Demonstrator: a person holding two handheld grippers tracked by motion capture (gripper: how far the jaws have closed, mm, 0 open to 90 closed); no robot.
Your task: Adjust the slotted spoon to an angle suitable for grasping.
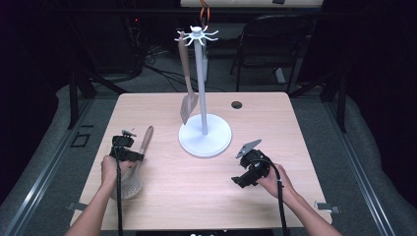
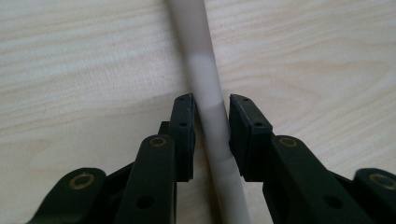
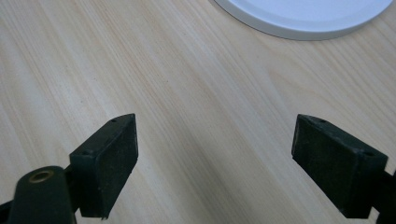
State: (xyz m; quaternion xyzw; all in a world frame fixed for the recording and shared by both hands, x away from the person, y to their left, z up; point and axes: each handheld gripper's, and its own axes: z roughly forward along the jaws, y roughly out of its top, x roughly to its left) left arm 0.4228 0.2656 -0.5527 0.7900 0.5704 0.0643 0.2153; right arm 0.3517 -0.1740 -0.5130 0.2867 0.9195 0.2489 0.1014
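Gripping the slotted spoon (image 1: pixel 136 167) is the step in hand: it lies flat near the left edge of the table (image 1: pixel 275 123), handle toward the far side, bowl toward the near edge. The left gripper (image 1: pixel 124 146) stands over its handle; its jaws sit on both sides of the pale handle (image 2: pixel 211 121), touching or nearly so, and I cannot tell if they already press. I judge that the next move needs a firm grasp, then a lift toward the white rack (image 1: pixel 204 98), where a spatula (image 1: pixel 187 83) already hangs. The right gripper (image 3: pixel 229 149) rests released over bare wood. The high view gives the whole rack; the left gripper view gives the closeness of the pads.
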